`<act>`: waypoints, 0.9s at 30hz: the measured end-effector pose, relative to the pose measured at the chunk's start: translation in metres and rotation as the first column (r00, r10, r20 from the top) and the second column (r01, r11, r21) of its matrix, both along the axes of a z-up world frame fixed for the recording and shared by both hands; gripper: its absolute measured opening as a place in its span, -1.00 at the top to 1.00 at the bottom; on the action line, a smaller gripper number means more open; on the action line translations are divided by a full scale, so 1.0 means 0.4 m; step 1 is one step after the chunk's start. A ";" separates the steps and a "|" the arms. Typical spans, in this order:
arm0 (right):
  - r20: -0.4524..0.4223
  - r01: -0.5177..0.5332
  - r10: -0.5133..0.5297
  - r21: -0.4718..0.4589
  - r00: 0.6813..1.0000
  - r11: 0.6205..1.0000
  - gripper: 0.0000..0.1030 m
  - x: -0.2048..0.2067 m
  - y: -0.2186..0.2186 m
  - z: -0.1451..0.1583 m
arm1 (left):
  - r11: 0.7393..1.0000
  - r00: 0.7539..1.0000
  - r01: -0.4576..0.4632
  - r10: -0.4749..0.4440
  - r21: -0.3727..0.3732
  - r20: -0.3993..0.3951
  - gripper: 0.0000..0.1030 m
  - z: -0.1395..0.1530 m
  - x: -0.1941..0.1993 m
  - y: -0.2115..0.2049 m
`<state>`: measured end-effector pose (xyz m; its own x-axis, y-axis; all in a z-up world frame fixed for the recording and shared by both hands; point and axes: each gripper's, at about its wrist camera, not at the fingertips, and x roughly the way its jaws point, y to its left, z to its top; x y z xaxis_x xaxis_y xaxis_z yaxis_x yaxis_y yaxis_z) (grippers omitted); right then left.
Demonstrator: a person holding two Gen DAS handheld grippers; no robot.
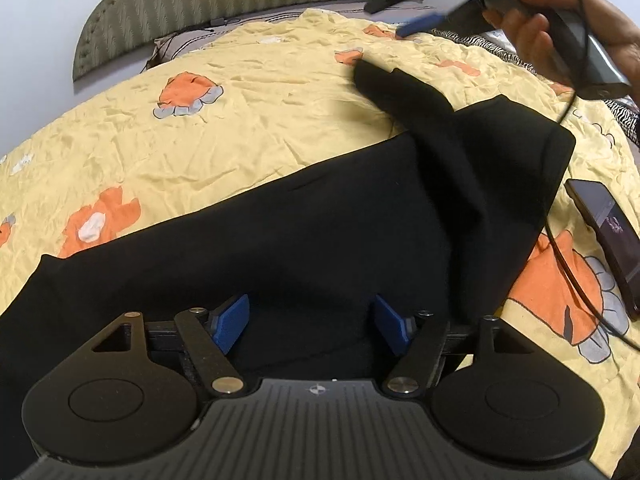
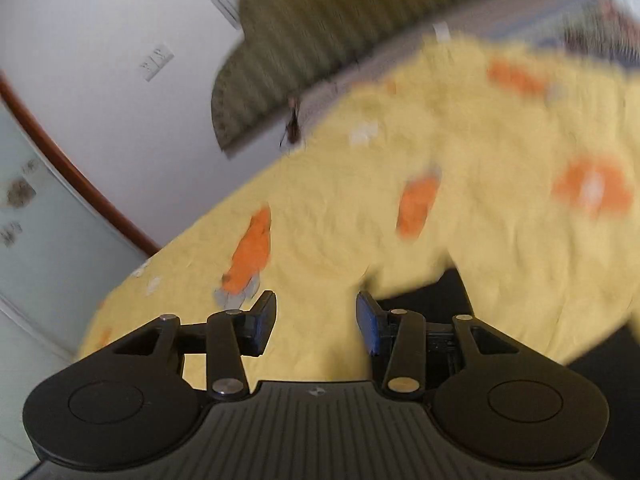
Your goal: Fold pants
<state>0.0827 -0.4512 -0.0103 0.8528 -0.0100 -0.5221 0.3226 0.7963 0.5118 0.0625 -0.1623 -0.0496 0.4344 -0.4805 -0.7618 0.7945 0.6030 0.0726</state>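
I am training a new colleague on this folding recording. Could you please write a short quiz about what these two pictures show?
1. True or false: the left tool is shut on the black pants.
2. What lies on the yellow bedsheet beside the right edge of the pants? A) a phone B) a book C) a cup
3. Fill in: the right tool is open and holds ____.

Key
1. False: its jaws stand apart above the cloth, holding nothing.
2. A: a dark phone lies there, with a black cable running past it.
3. Nothing; that view is blurred, but only the bedsheet shows between its jaws.
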 end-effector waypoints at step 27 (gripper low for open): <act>-0.455 -0.230 -0.070 -0.571 0.888 0.788 0.71 0.280 0.204 -0.155 | 0.997 0.999 0.032 -0.031 -0.076 0.006 -0.73 -0.014 0.005 0.020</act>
